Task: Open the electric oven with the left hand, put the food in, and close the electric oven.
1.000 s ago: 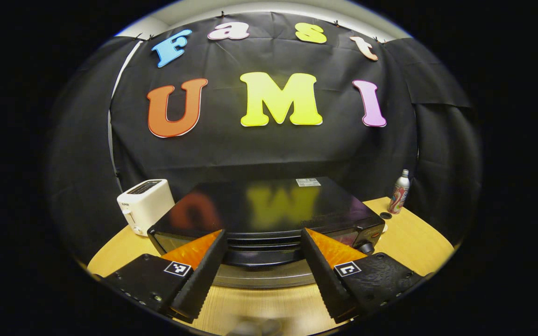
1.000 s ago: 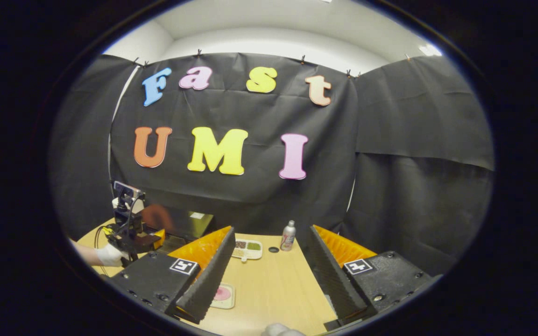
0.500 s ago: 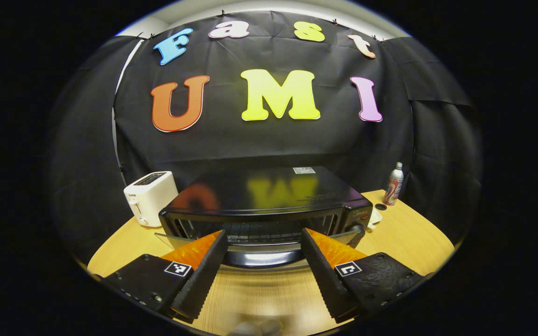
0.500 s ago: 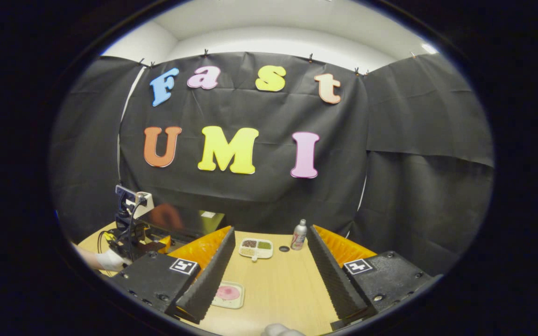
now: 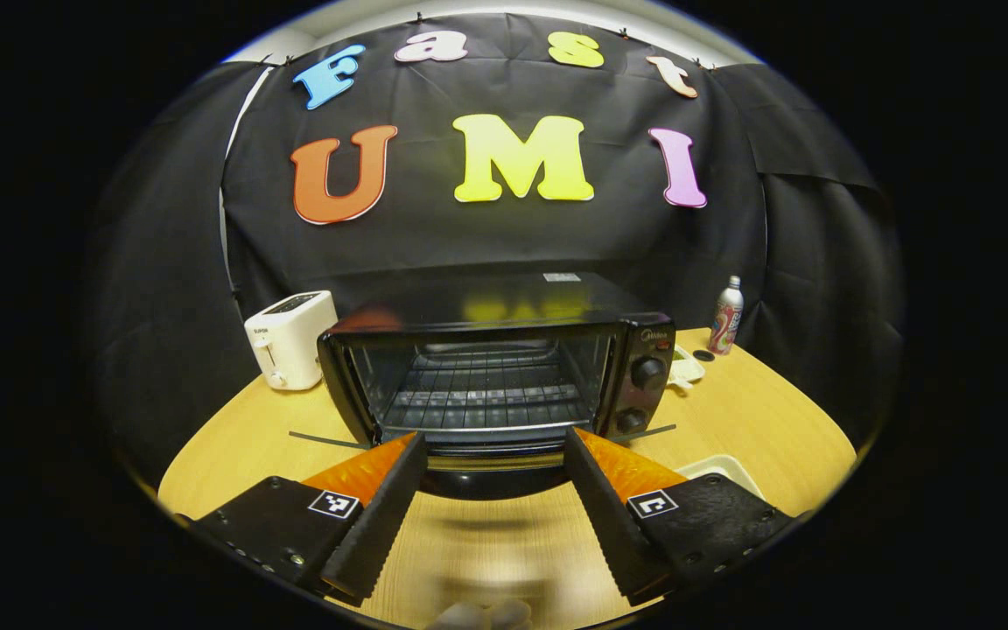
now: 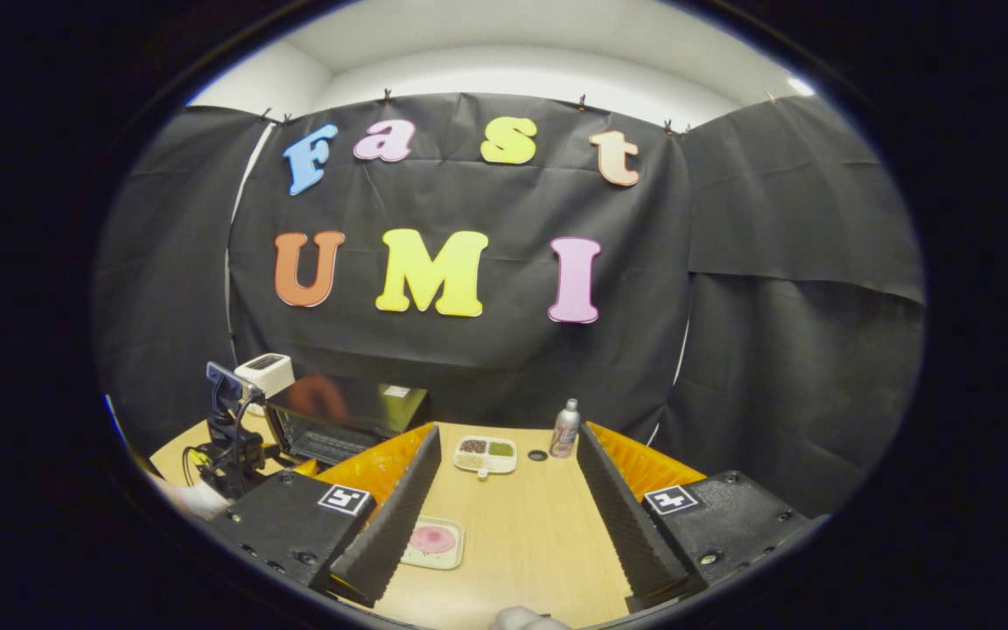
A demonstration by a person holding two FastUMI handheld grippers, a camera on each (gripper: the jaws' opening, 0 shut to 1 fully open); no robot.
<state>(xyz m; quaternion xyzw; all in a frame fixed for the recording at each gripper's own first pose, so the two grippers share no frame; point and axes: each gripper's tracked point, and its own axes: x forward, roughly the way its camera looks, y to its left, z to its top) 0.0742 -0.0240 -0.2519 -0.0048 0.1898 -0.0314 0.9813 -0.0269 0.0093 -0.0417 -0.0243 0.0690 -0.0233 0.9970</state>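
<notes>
1. Straight ahead of my left tongs (image 5: 486, 503) stands the oven (image 5: 504, 367), its door (image 5: 482, 464) swung down flat towards me, the front edge lying between my two parted fingers, which grip nothing.
2. Both pairs are released; my right tongs (image 6: 500, 516) hang spread and empty over the bench (image 6: 521, 534).
3. Opening looks done, I judge, so the step in hand is fetching the food. I should draw the left tongs back clear of the lowered door without knocking it.
4. Just beside my right tongs' left finger lies the small tray (image 6: 434, 542) with the pink food on it. I'd lower over it, close on the tray's rim, and keep it level.
5. Farther ahead of the right tongs sit a divided dish (image 6: 486, 455) and a bottle (image 6: 565, 429); I'd steer round them.
6. Facing my left tongs squarely, the oven has its mouth towards me and its long axis running side to side, with the rack (image 5: 482, 398) level inside. The tray should go in straight along the line of my fingers.
</notes>
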